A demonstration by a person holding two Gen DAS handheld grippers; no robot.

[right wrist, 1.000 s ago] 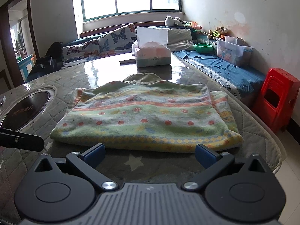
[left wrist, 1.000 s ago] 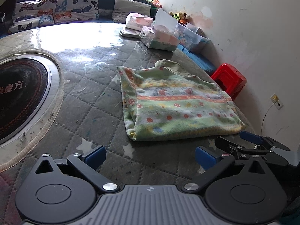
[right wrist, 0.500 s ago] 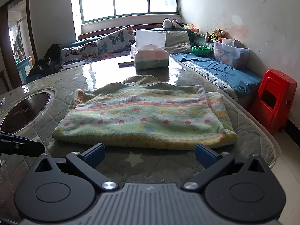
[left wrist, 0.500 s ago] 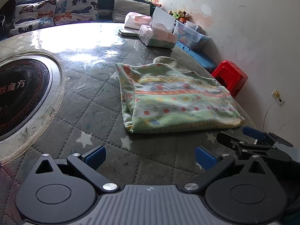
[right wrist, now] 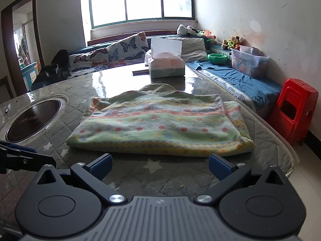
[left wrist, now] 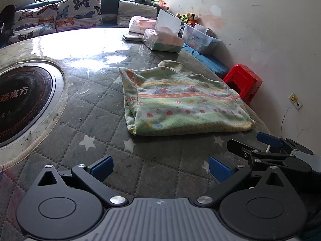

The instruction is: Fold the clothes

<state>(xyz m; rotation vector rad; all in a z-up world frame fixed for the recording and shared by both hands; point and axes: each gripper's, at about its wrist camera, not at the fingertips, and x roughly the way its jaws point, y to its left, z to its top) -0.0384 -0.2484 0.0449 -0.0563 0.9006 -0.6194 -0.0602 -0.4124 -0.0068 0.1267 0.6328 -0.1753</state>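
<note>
The tabletop (right wrist: 124, 172) is a wide round surface under a grey quilted cover with pale stars, glossy toward its far edge where window light glares. A dark round hob plate (left wrist: 18, 104) is set into it on the left side. A tissue box (right wrist: 166, 66) and a flat book-like item sit near the far edge; a red plastic stool (right wrist: 295, 110) stands on the floor beyond the right edge.

The garment (right wrist: 160, 124), a green fleece piece with coral stripes and dots, lies toward the right edge of the tabletop, already doubled into a rough rectangle. A plain olive part, perhaps a hood or collar, pokes out at its far side, and a second layer shows along its right side.

It looks soft, thick and light, so it should drape and sag rather than hold a shape, and the layers could slide apart if only the top one is pinched. The near corners, left (left wrist: 132, 130) and right (right wrist: 248, 142), seem the best places to take hold, gripping all layers together.

The left tongs (left wrist: 160, 166) are spread wide and hold nothing, hovering over bare cover short of the near hem. The right tongs (right wrist: 159, 165) are equally wide apart and empty, close to that hem without touching it.
</note>
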